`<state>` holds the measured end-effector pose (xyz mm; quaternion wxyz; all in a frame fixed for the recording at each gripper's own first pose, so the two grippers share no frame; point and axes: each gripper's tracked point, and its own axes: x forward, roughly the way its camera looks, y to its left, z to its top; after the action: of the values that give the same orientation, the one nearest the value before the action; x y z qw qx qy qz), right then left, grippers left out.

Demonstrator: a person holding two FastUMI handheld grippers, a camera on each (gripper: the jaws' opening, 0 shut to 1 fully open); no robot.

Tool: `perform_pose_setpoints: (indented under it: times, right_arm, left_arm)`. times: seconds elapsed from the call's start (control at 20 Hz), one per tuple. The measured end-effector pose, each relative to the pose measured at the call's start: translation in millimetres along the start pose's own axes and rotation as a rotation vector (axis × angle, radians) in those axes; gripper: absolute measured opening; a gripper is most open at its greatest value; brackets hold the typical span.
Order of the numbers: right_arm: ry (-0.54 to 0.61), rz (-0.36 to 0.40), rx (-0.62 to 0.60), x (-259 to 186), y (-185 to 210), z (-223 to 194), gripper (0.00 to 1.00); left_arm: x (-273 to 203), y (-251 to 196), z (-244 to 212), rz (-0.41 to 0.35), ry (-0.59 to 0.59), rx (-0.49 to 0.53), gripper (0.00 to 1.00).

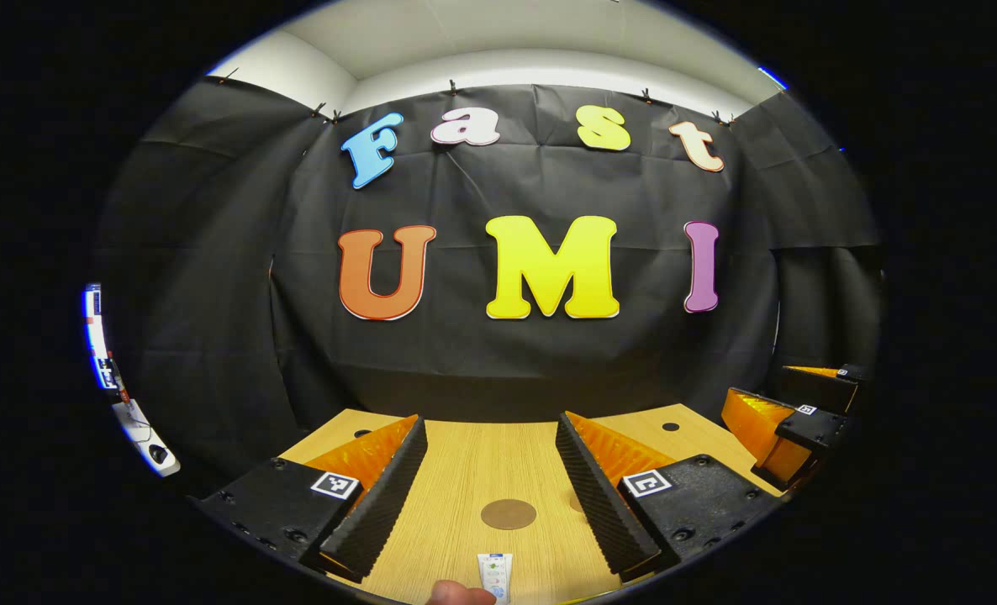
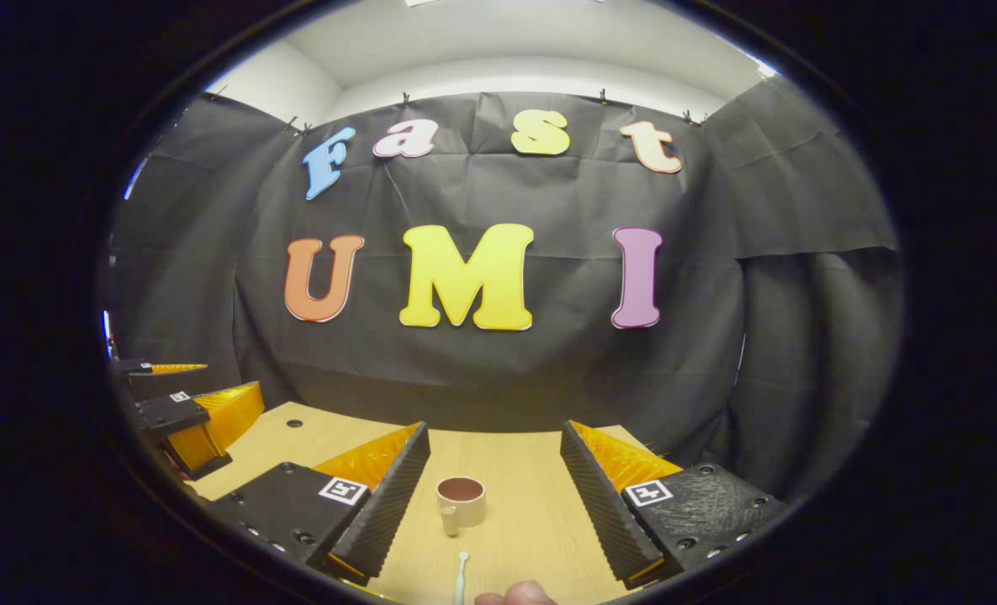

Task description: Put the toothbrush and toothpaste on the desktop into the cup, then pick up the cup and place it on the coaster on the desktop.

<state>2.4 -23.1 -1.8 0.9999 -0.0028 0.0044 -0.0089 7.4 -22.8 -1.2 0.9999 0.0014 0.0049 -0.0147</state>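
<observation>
Two grippers are held side by side above the wooden desktop [image 1: 465,470], both facing the black cloth wall. The left gripper [image 1: 492,496] has its fingers spread wide with nothing between them. On the desk in that gap lies the round brown coaster [image 1: 508,513], and nearer the camera, at the bottom edge, the white toothpaste [image 1: 495,577] tube lies flat, pointing toward the coaster but apart from it. A fingertip [image 1: 458,594] shows just left of the tube's near end.

In the right gripper view, the right gripper [image 2: 492,496] is likewise spread wide and holds nothing. The cup [image 2: 461,501] stands upright on the desk between its fingers, closer to the left one, touching neither, its handle turned toward the camera. Just short of the cup lies the white toothbrush [image 2: 461,576]. The left gripper appears off at the left edge there, over the desk's far side.
</observation>
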Motion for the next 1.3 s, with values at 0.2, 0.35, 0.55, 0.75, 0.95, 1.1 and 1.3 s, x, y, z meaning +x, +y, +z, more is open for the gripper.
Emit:
perform_pose_setpoints:
  times: [0.2,0.35,0.55,0.75,0.95,1.1,1.3]
  right_arm:
    - [0.009,0.000,-0.003,1,-1,-3,0.95]
    - [0.013,0.009,-0.010,2,2,-6,0.98]
    - [0.063,0.027,-0.038,4,8,-29,0.95]
    - [0.164,0.064,-0.067,2,17,-65,0.95]
    - [0.303,0.100,-0.075,-8,24,-111,0.99]
    - [0.411,0.121,-0.072,-16,30,-146,0.99]
    - [0.545,0.127,-0.055,-20,33,-186,0.96]
  left_arm:
    - [0,-2,1,-0.006,0.002,0.001,0.98]
    - [1,-3,-5,-0.006,0.013,0.002,0.98]
    - [0,-1,-30,-0.011,0.074,0.009,0.98]
    - [-6,-5,-71,-0.034,0.177,0.035,0.98]
    - [-21,-9,-117,-0.059,0.316,0.024,0.98]
    - [-36,-13,-153,-0.069,0.430,0.001,0.98]
    - [-52,-17,-191,-0.085,0.573,-0.026,0.99]
